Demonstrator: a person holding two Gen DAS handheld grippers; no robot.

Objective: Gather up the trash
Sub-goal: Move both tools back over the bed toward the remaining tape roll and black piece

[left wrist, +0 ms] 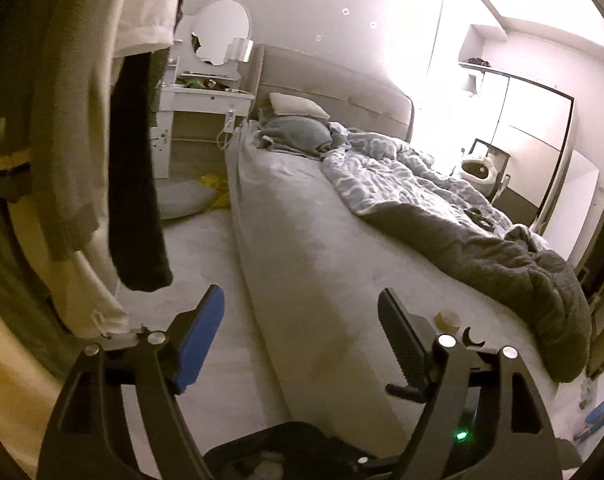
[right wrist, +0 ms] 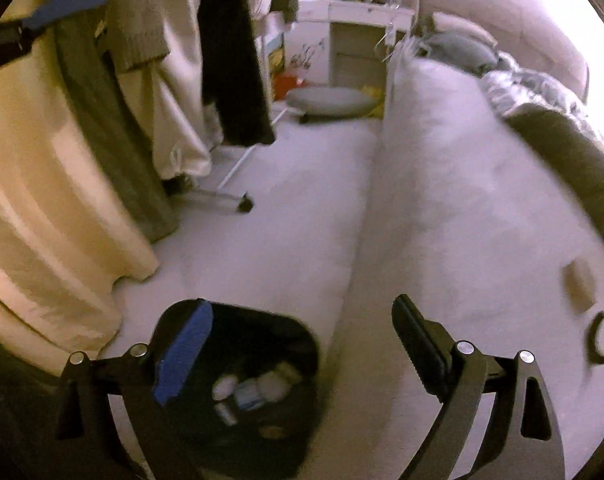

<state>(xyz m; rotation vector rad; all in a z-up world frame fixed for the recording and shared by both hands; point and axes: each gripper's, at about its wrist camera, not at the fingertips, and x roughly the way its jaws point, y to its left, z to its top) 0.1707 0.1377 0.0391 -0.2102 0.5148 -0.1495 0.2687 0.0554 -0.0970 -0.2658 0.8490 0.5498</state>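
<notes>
- The right gripper (right wrist: 302,320) has its jaws spread wide with nothing between them
- Beneath its blue-padded finger, a black trash bin (right wrist: 241,384) on the floor holds pale, blurred litter
- The bed (right wrist: 462,208) carries a small tan object (right wrist: 578,286) and a dark crescent-shaped piece (right wrist: 596,340)
- Hanging clothes (right wrist: 149,40) fill the left side
</notes>
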